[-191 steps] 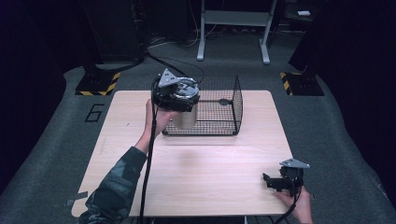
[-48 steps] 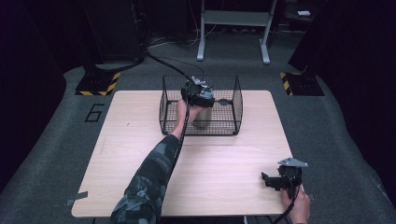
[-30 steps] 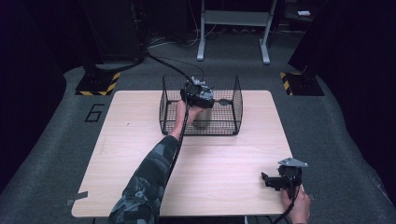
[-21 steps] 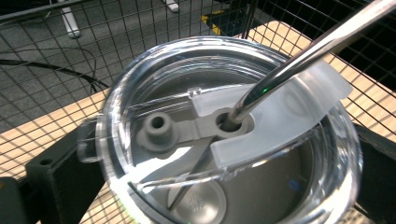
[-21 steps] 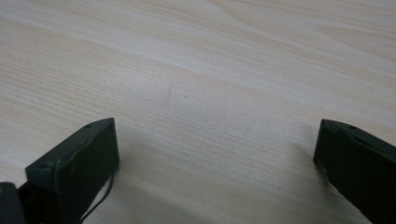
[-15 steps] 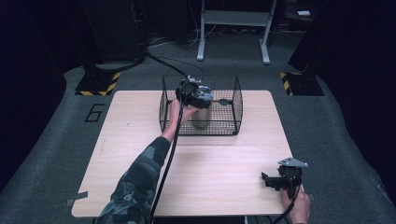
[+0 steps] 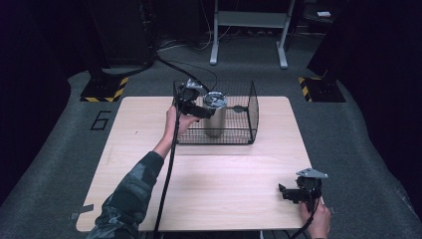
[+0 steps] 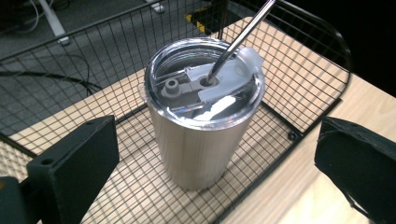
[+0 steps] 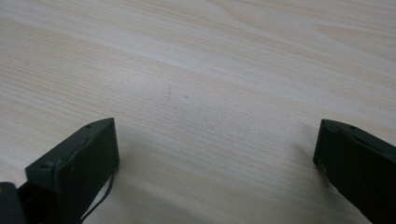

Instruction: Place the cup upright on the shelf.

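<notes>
A: Where is the steel tumbler (image 8: 203, 112) at this point?

B: Upright on the floor of the wire basket (image 7: 251, 107), straight ahead of the left gripper (image 8: 210, 186) and a little below it. Its clear lid (image 8: 205, 84) is on, and 1 metal straw (image 8: 240, 37) leans out of it, away from the claw.

A: Is the claw gripping it?

B: No. Its 2 jaws are spread wide, 1 on each side of the cup, neither touching it. I'd say the placing step is done and the release is what's in hand.

A: And the next move?

B: Probably drawing the claw straight back and up over the basket's near rim, jaws kept apart so they don't catch the lid or the wire.

A: The other one?

B: The right gripper (image 7: 303, 191) rests low over the bare table (image 9: 210, 70), jaws parted with nothing between them, well apart from the basket.
</notes>
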A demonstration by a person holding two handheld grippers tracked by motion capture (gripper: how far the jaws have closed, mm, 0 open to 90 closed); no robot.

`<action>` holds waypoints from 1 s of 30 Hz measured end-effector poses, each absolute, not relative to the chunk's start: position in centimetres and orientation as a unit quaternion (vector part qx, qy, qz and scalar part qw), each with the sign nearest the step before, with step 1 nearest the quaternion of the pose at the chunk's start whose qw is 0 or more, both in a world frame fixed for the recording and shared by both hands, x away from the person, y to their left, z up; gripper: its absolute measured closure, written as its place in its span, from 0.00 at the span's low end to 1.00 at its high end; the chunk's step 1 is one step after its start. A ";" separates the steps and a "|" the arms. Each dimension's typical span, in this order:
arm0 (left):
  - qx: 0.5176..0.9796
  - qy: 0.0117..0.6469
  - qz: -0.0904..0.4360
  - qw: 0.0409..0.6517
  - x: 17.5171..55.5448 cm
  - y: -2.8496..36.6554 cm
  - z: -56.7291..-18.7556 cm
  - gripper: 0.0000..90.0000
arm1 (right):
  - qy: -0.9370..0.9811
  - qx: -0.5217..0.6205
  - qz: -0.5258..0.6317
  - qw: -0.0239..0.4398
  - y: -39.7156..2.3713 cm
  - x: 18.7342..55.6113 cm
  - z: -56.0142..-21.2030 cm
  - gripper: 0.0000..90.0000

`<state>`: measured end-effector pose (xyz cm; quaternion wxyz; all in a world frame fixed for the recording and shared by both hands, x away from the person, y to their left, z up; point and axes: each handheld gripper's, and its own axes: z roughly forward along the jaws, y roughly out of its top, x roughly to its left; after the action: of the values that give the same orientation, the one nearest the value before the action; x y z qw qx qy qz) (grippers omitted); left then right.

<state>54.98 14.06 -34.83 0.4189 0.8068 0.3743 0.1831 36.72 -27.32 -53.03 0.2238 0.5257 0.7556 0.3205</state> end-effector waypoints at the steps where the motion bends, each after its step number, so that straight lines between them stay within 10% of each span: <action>1: 0.806 0.373 0.186 0.421 54.5 14.3 -34.7 0.00 | 0.756 0.525 0.320 0.224 -27.3 36.7 -53.0 0.00; 30: 0.816 0.371 0.215 0.388 42.5 26.4 -39.0 0.00 | 0.753 0.528 0.322 0.226 -27.3 36.7 -53.0 0.00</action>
<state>42.52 26.43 -38.98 0.3877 0.8159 0.3713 0.2150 36.71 -27.26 -53.04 0.2259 0.5280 0.7528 0.3217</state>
